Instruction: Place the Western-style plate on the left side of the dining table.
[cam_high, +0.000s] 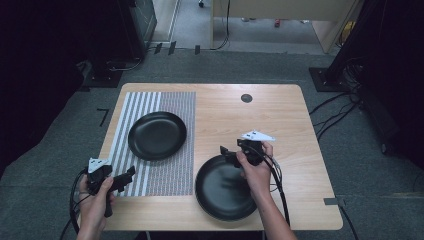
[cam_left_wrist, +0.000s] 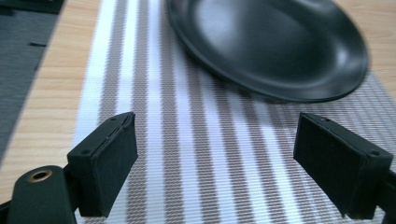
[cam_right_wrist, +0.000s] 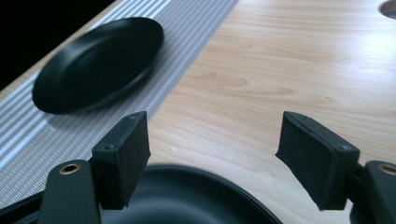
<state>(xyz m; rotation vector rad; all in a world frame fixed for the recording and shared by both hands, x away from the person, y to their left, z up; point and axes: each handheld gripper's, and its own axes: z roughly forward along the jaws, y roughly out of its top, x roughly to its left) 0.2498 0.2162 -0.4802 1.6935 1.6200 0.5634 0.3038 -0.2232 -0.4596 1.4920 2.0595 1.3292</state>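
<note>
Two black plates are on the wooden table (cam_high: 280, 115). One plate (cam_high: 157, 135) (cam_left_wrist: 271, 44) (cam_right_wrist: 95, 63) rests on a striped placemat (cam_high: 172, 170) (cam_left_wrist: 196, 149) (cam_right_wrist: 28, 135) at the left. The other plate (cam_high: 222, 190) (cam_right_wrist: 187, 200) lies on bare wood near the front edge. My left gripper (cam_high: 131, 172) (cam_left_wrist: 215, 163) hovers open over the mat's front left part, short of the far plate, with nothing between its pads. My right gripper (cam_high: 223, 151) (cam_right_wrist: 212, 156) is open above the near plate's far rim, holding nothing.
A round dark cable hole (cam_high: 246, 98) sits in the table's far middle. Cables (cam_high: 280, 185) trail from the right gripper over the front right of the table. Dark carpet, stands and floor cables surround the table.
</note>
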